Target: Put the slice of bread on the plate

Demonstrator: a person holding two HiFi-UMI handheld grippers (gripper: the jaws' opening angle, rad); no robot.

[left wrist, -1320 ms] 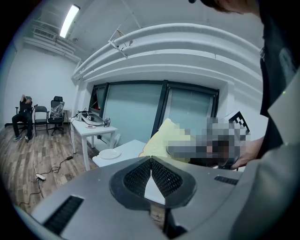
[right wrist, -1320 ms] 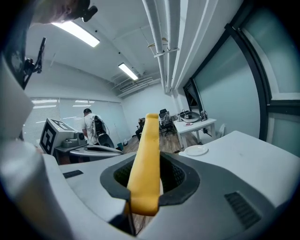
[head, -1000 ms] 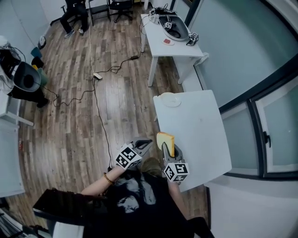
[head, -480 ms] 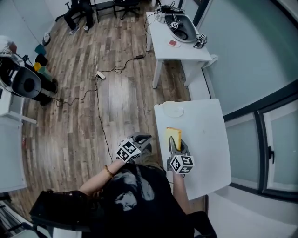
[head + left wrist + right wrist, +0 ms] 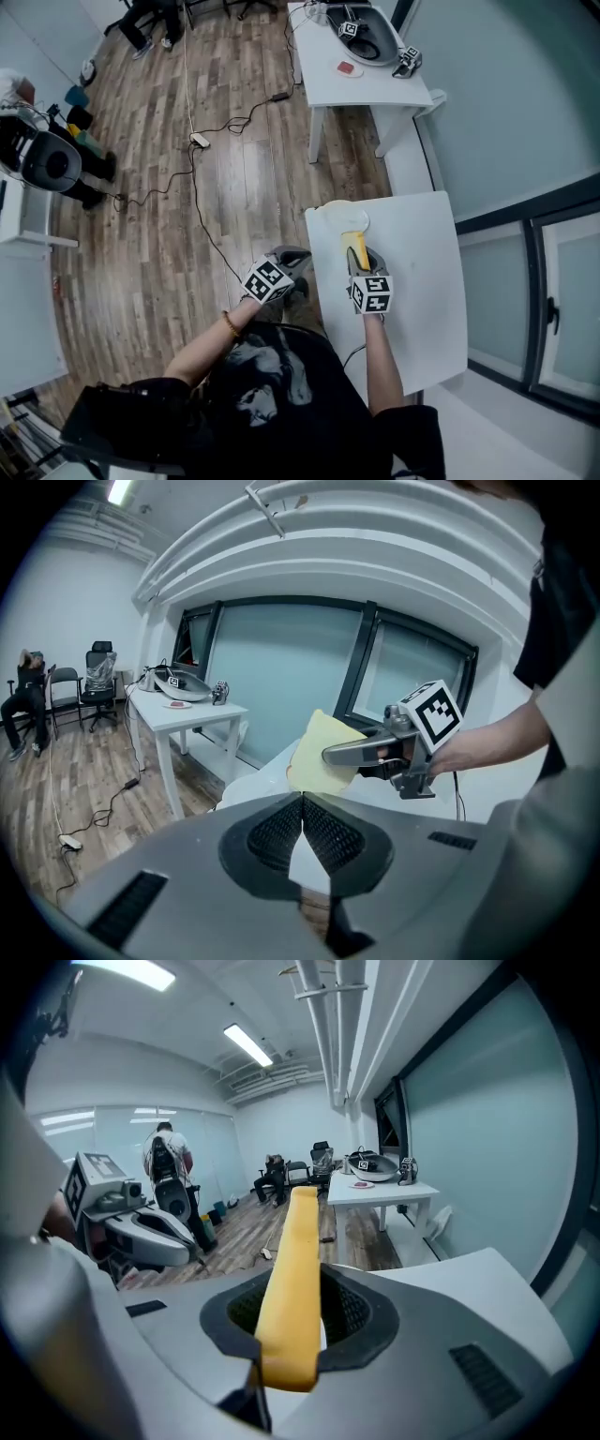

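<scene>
The right gripper (image 5: 357,259) has just carried the bread slice (image 5: 353,244), pinched edge-up, along the smooth white table (image 5: 417,281) to the near rim of the round white plate (image 5: 330,212); lowering and release appear to remain. The slice is a flat, yellow, spongy-looking slab; the left gripper (image 5: 289,257) has its jaws pressed together, empty

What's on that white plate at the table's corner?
The plate looks bare where visible. The bread slice, held in the right gripper's jaws, covers its near edge in the head view.
</scene>
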